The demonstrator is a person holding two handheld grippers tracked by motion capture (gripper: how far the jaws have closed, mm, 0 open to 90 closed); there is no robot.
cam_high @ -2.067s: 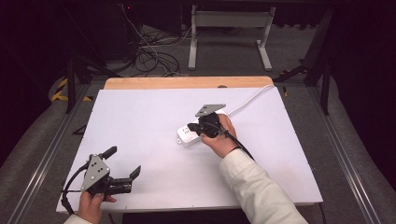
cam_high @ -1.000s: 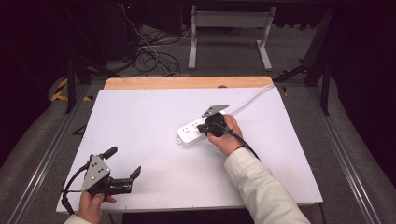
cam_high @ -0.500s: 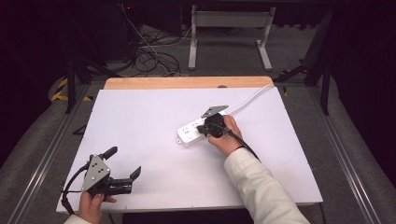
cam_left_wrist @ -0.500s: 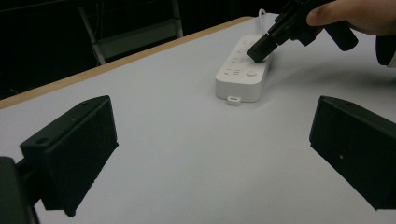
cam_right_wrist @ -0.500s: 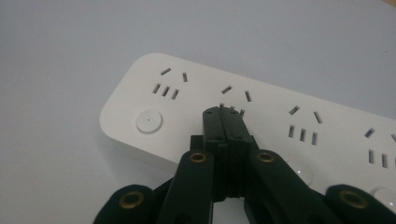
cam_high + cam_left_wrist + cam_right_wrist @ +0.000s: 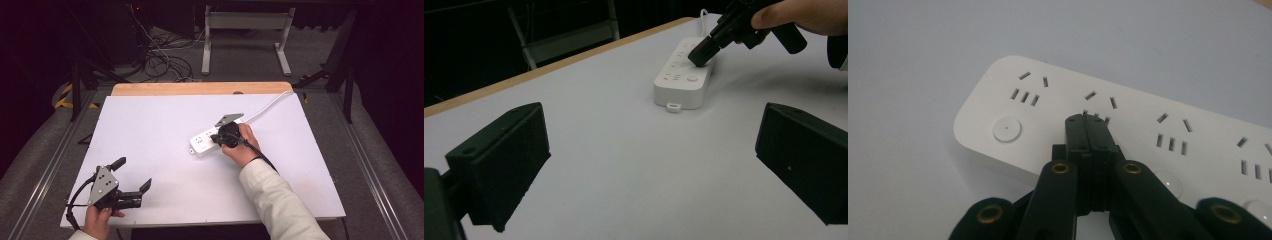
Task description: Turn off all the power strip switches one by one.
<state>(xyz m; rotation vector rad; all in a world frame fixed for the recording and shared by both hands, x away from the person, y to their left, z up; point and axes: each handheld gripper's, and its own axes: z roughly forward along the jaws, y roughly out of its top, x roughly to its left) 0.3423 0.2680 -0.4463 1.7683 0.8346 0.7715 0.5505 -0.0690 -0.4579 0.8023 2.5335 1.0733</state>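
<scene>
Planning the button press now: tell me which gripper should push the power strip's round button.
Right. The right gripper, jaws shut, already rests on the power strip near its round button; the left gripper sits open at the table's near corner.

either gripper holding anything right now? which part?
Nothing held. Right gripper is shut, tips over the power strip top near a socket; left gripper is open above the table.

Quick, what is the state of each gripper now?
Left gripper: open, holding nothing.
Right gripper: shut, holding nothing, tips over the power strip.
</scene>
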